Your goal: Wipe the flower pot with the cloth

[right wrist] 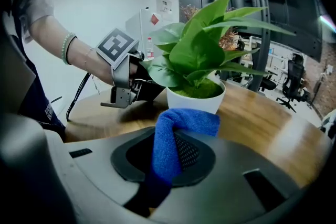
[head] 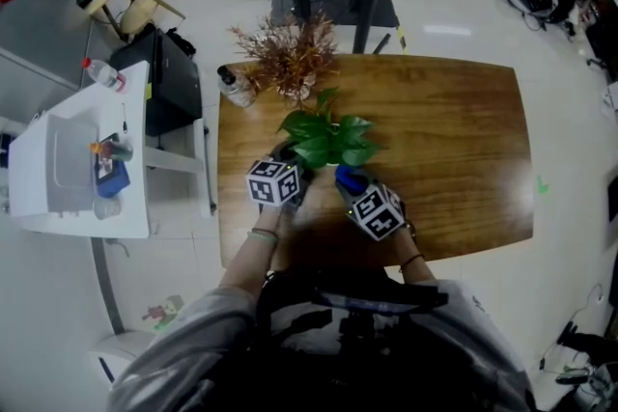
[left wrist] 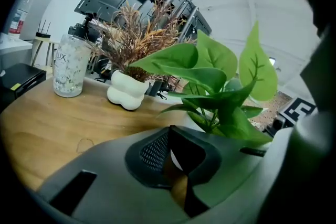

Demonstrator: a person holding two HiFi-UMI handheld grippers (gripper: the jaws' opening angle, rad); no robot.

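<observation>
2 grippers: the left gripper (left wrist: 176,159) pinches the pot (right wrist: 195,100) steady by its rim, so the right gripper (right wrist: 169,161), clamped on the cloth (right wrist: 185,124), should rub firmly around.

Dried plant (head: 290,58) and bottle (head: 235,87) crowd behind the flower pot (right wrist: 195,104); table (head: 463,159) rightward open.

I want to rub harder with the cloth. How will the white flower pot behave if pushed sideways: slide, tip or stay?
Likely stays: the left gripper seems clamped on the rim of the flower pot. Unheld, it might slide on the smooth wooden table. The plant stands tall above the pot, so a high push could tip it.
</observation>
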